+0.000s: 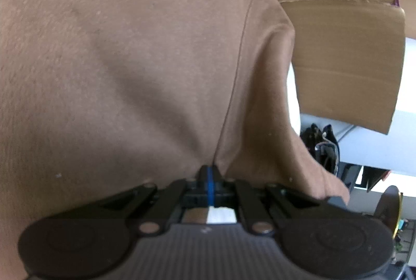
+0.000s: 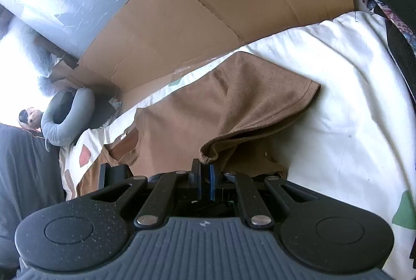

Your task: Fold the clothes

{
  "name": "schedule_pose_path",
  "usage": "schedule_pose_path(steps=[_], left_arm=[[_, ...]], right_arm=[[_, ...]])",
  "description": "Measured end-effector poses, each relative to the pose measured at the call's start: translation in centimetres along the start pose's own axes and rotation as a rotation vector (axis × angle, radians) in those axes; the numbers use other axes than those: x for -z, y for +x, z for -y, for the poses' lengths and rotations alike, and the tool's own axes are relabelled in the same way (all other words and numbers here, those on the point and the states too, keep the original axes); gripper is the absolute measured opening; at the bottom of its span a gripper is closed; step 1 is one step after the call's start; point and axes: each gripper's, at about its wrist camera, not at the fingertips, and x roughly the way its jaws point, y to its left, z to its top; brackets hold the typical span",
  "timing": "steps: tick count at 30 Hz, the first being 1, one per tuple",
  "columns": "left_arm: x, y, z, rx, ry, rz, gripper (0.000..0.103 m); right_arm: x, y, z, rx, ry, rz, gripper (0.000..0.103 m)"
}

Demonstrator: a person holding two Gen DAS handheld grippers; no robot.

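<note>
A brown T-shirt [image 1: 124,51] fills most of the left wrist view and hangs close to the lens. My left gripper [image 1: 208,171] is shut on its fabric, right at a seam. In the right wrist view the same brown T-shirt [image 2: 187,111] lies partly spread on a white bed sheet [image 2: 351,103], its sleeve [image 2: 275,87] flat at the right and its collar at the left. My right gripper [image 2: 205,165] is shut on a rolled edge of the shirt, lifted just off the sheet. A black part at the left, beside the collar, may be the other gripper.
A flattened cardboard sheet [image 2: 215,7] stands along the far side of the bed and shows as cardboard [image 1: 345,51] in the left wrist view. A grey neck pillow [image 2: 67,116] lies at the left. Dark patterned clothes [image 2: 395,7] are piled at the right. Clutter [image 1: 325,147] sits beyond the bed.
</note>
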Motion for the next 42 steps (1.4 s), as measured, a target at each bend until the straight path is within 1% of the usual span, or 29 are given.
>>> schedule_pose_path(steps=[5, 7, 8, 10, 12, 15, 17, 21, 25, 27, 28, 31, 33, 37, 39, 42], left_arm=[[-0.4, -0.5, -0.2, 0.007, -0.028, -0.032, 0.001], [-0.7, -1.1, -0.2, 0.006, -0.035, -0.050, 0.008], [-1.0, -1.5, 0.0, 0.001, -0.020, -0.055, 0.018], [-1.7, -2.5, 0.9, -0.028, 0.026, -0.061, 0.027], [-2.4, -3.6, 2.1, -0.057, 0.090, -0.055, 0.054], [-3.0, -5.5, 4.0, -0.132, 0.214, -0.040, 0.062], [-2.9, -6.7, 4.7, -0.170, 0.273, -0.032, 0.063], [-2.8, -8.5, 6.0, -0.223, 0.381, -0.017, 0.064], [-2.1, -8.8, 7.3, -0.266, 0.474, -0.013, 0.063], [-1.7, -8.4, 7.7, -0.284, 0.518, -0.011, 0.063], [-1.5, -8.0, 8.1, -0.295, 0.540, -0.008, 0.063], [-0.2, -8.0, 8.4, -0.346, 0.604, -0.002, 0.063], [0.5, -7.1, 8.6, -0.384, 0.659, -0.003, 0.063], [2.0, -6.1, 9.2, -0.424, 0.775, -0.003, 0.063], [2.7, -5.8, 9.5, -0.443, 0.830, -0.001, 0.063], [3.9, -5.0, 9.8, -0.499, 0.931, 0.007, 0.063]], right_arm=[[0.3, -0.3, 0.3, -0.014, 0.005, -0.006, 0.004], [0.5, -0.7, 0.5, -0.016, 0.002, -0.008, 0.004], [0.6, -0.7, 0.6, -0.012, -0.002, -0.009, 0.004], [0.8, -0.5, 0.6, 0.004, -0.012, -0.006, 0.005], [0.8, -0.2, 0.7, 0.009, -0.014, -0.015, 0.005], [0.8, 0.3, 0.3, 0.001, -0.040, -0.037, 0.007], [1.0, 0.7, 0.0, -0.003, -0.061, -0.055, 0.008], [1.8, 1.2, -0.7, 0.042, -0.132, -0.080, 0.012], [2.2, 1.1, -0.1, 0.039, -0.114, -0.093, 0.012], [2.2, 0.9, 0.3, 0.053, -0.110, -0.093, 0.018], [2.2, 0.7, 0.5, 0.067, -0.114, -0.089, 0.019], [2.0, 0.5, 1.1, 0.122, -0.128, -0.071, 0.019], [1.8, 0.4, 1.6, 0.166, -0.133, -0.063, 0.019], [1.7, 0.6, 2.3, 0.228, -0.164, -0.060, 0.020], [1.7, 0.9, 3.0, 0.236, -0.150, -0.067, 0.020], [1.8, 1.4, 4.0, 0.237, -0.127, -0.080, 0.020]])
